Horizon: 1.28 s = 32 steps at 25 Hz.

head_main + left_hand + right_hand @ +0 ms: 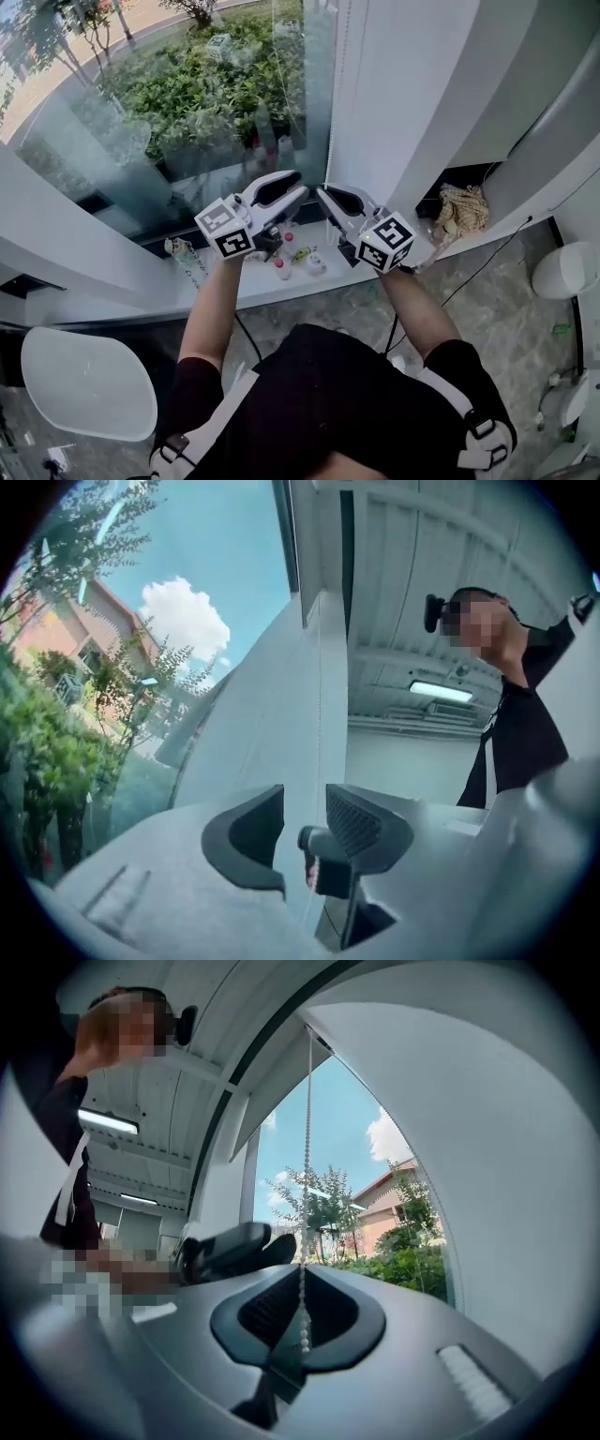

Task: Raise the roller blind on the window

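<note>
Right gripper view shows the right gripper with its jaws pressed together on the blind's bead chain. The chain hangs straight down along the right edge of the window, and a few beads dangle below the pinch. The left gripper sits just in front of that same window edge, jaws spread apart and gripping nothing. I cannot tell where the blind's fabric sits. A white panel stands right of the window, whose glass shows trees and sky.
</note>
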Motion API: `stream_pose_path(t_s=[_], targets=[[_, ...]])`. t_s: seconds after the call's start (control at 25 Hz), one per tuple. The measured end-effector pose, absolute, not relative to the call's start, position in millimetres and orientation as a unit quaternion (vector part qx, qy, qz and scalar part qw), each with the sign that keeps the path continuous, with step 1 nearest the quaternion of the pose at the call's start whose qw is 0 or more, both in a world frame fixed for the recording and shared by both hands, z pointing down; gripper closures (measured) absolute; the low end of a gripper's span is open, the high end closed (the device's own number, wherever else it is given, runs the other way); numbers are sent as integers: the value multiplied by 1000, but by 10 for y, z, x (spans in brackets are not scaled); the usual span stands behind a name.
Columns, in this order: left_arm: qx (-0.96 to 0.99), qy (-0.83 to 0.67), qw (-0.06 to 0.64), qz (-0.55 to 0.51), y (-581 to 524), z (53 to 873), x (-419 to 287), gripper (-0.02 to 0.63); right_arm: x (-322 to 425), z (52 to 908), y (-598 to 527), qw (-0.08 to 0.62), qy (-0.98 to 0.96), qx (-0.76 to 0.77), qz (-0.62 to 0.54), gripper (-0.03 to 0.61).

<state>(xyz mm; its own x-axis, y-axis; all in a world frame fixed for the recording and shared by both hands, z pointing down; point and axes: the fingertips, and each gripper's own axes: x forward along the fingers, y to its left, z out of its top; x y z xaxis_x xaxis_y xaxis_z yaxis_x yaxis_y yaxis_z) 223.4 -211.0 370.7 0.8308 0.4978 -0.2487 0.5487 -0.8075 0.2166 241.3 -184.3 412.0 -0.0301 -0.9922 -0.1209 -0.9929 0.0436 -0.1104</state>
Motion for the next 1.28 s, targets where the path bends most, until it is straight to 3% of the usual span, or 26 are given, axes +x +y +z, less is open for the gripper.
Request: stream_pose_path(t_s=[0.28, 0.64, 0.68, 0.72, 0.76, 0.96, 1.12, 1.28], targets=[[934, 340, 54, -91, -1810, 2905, 2494, 468, 2385, 4103, -1752, 91, 723, -685, 0, 568], [907, 381, 108, -145, -1600, 2433, 2647, 473, 2390, 4097, -1707, 87, 728, -680, -3, 568], [907, 379, 108, -150, -1596, 2399, 2655, 505, 2380, 4102, -1702, 86, 729, -679, -2, 568], [909, 374, 107, -151, -1598, 2384, 2669, 588, 2376, 4107, -1694, 86, 729, -679, -2, 568], [911, 369, 109, -151, -1601, 2384, 2682, 598, 2379, 4112, -1683, 88, 729, -679, -1, 568], [914, 358, 119, -149, -1617, 2485, 2683, 603, 2359, 4214, -1656, 82, 733, -676, -12, 568], [929, 329, 125, -111, -1809, 3025, 2674, 601, 2247, 4736, -1693, 62, 730, -677, -67, 568], [936, 305, 160, -74, -1874, 3793, 2553, 601, 2028, 5519, -1733, -8, 732, -664, -154, 568]])
